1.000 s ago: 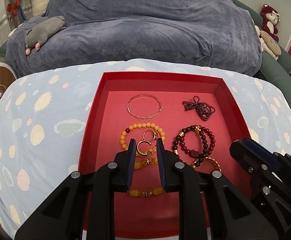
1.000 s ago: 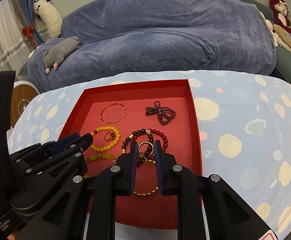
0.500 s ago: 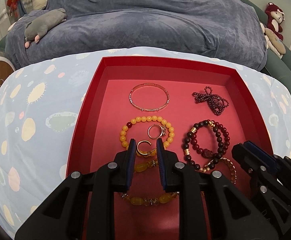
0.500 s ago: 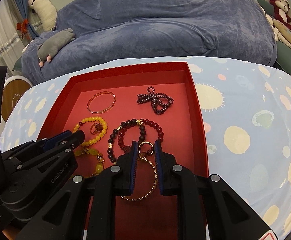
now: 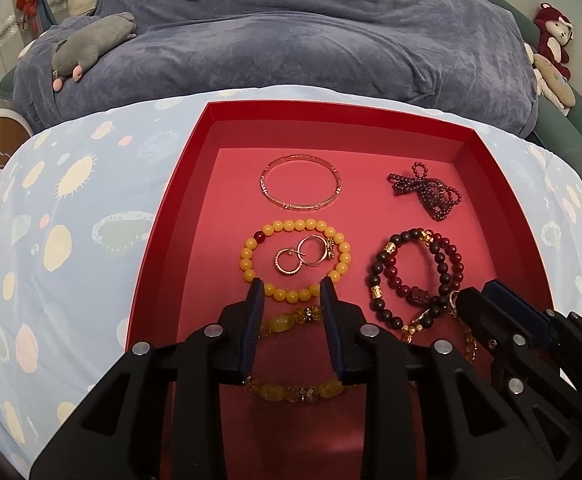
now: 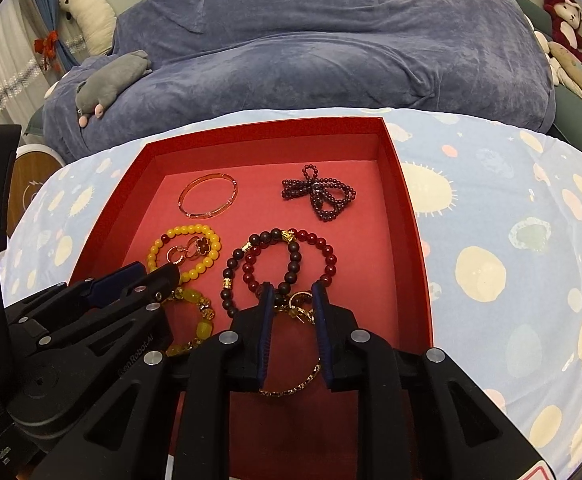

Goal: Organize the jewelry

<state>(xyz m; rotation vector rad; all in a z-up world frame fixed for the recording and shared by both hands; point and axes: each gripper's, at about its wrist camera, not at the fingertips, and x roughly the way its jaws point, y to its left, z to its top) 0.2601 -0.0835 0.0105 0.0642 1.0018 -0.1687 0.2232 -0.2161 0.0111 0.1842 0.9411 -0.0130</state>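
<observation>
L gripper (image 5: 293,286) stood spread, jaws just opened, over red tray (image 5: 179,184); small ring (image 5: 289,262) lay free at its 12 o'clock inside yellow bead bracelet (image 5: 295,260). R gripper (image 6: 293,290) had also just widened, w/ gold ring (image 6: 301,300) loose between pads.

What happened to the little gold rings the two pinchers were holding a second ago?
The left gripper opened and dropped its ring inside the yellow bead bracelet. The right gripper has been opening too; its gold ring still sits between the jaws. The bangle and red tray kept their places.
</observation>
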